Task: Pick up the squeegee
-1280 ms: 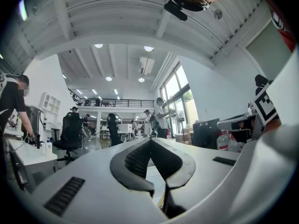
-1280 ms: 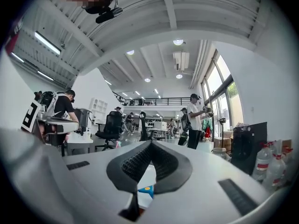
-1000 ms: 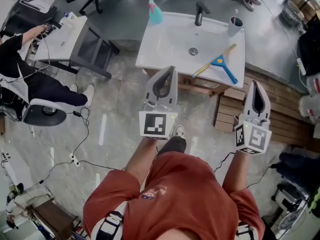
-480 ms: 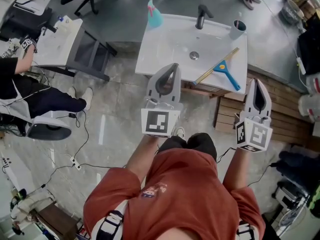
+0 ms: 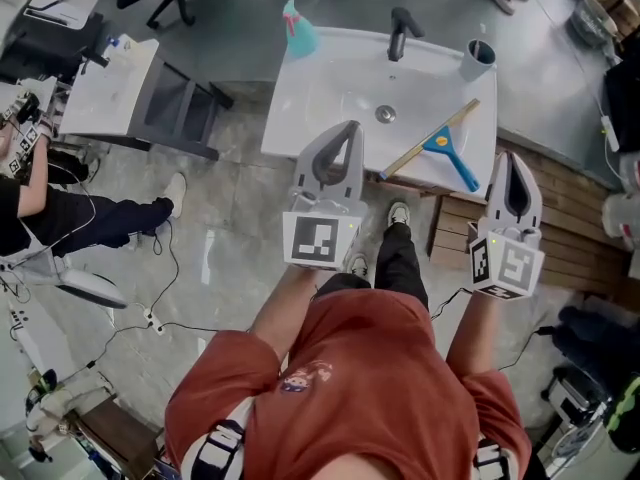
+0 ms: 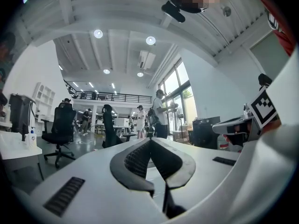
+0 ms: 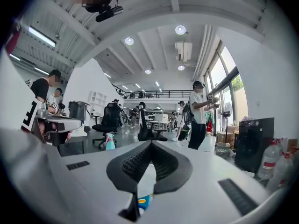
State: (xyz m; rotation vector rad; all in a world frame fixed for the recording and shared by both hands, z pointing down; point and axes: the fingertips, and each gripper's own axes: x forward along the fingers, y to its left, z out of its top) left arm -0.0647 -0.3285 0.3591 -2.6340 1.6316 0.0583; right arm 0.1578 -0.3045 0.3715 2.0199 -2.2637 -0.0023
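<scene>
The squeegee (image 5: 441, 144), with a blue head and a long pale wooden handle, lies slantwise on the right part of the white sink top (image 5: 330, 86). My left gripper (image 5: 351, 127) is shut and empty, held level at the sink's near edge, left of the squeegee. My right gripper (image 5: 512, 157) is shut too and hovers just off the sink's right near corner, close to the blue head. In the right gripper view a bit of the blue squeegee (image 7: 143, 201) shows below the closed right gripper (image 7: 150, 144). The left gripper (image 6: 150, 141) has nothing between its pads.
On the sink stand a teal spray bottle (image 5: 298, 26), a dark faucet (image 5: 401, 29) and a grey cup (image 5: 475, 57). A wooden pallet (image 5: 570, 230) lies to the right. A white desk (image 5: 108, 83) and a seated person (image 5: 45, 213) are at left; cables cross the floor.
The person has stepped toward the sink, one foot now forward. Both shut grippers have moved closer to the sink's near edge and the squeegee.
</scene>
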